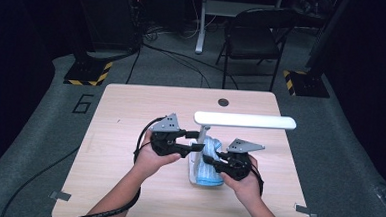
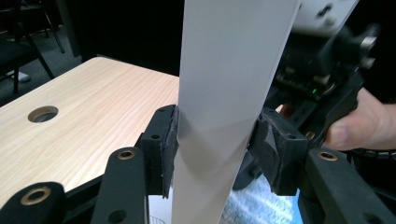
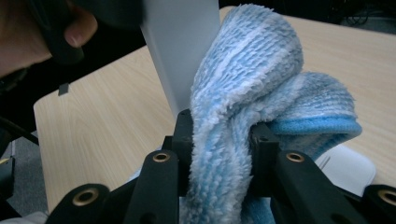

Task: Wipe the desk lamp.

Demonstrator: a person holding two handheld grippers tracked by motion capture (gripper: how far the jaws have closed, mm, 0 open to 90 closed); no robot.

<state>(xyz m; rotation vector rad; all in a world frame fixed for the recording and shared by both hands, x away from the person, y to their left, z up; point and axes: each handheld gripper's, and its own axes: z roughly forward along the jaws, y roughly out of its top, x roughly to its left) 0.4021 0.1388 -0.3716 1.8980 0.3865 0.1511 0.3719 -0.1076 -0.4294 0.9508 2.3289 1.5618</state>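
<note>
Holding the lamp post [image 2: 219, 93] clamped in your left gripper [image 1: 195, 140], you pinch the blue cloth [image 3: 243, 107] with your right gripper [image 1: 209, 160] against it, near the table's [image 1: 130, 115] middle.

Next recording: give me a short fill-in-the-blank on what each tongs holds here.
1. The left tongs are shut on the white lamp's upright ____.
2. The right tongs pinch a fluffy blue ____.
3. The lamp stands on a ____ table.

Missing words: post; cloth; wooden
</note>
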